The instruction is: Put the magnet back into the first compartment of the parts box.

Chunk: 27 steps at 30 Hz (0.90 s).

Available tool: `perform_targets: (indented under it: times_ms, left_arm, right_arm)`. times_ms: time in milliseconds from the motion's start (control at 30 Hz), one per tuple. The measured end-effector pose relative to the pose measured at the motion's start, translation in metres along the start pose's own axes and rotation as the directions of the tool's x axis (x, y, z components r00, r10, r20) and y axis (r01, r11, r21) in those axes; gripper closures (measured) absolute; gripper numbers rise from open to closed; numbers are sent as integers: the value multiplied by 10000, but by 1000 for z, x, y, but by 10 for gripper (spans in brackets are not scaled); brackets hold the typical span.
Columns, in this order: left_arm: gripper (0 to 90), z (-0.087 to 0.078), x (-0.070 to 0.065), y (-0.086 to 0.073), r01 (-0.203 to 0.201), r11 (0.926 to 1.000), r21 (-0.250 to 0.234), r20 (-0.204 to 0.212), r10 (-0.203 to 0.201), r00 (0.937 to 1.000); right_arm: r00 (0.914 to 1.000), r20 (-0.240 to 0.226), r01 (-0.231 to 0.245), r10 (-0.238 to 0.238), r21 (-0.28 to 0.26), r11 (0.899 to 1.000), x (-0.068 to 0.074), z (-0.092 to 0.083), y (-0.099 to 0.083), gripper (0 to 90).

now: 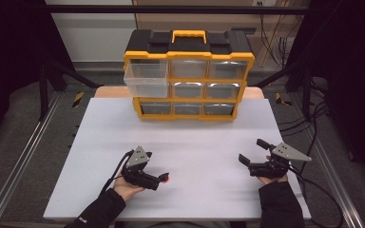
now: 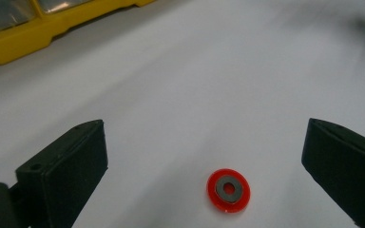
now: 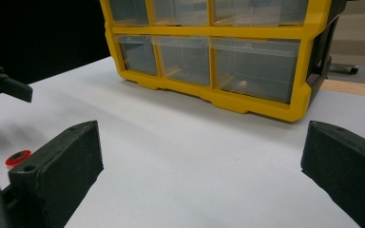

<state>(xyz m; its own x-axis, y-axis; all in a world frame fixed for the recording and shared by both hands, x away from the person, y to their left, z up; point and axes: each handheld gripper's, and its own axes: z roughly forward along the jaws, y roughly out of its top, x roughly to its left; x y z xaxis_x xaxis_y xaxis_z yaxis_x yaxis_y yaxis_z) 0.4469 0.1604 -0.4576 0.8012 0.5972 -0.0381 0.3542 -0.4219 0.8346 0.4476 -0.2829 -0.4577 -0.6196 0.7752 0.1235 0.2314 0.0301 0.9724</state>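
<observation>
Left gripper gapes wide around the flat red plastic ring with grey metal washer; right gripper wide, empty. Recommend centring before closing.

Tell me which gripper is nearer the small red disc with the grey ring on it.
Left. The left gripper has its open jaws either side of the small red disc with the grey ring. The right gripper sits well off to the disc's right across the white table.
</observation>
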Motion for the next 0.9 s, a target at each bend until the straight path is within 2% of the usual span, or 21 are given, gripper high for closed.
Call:
perform_targets:
  times_ms: [267,500,900]
  left_arm:
    - [13,9,-4,-3,39,9977,681,58,-43,10000]
    - [54,17,-7,-6,79,9904,1380,175,-104,9998]
    - [184,22,-9,-9,398,9815,1874,344,-471,9983]
  right_arm:
    - [10000,6,15,-15,-9,10000,0,0,0,5]
    - [10000,6,13,-13,-5,10000,0,0,0,5]
    - [10000,-11,-35,35,22,10000,0,0,0,5]
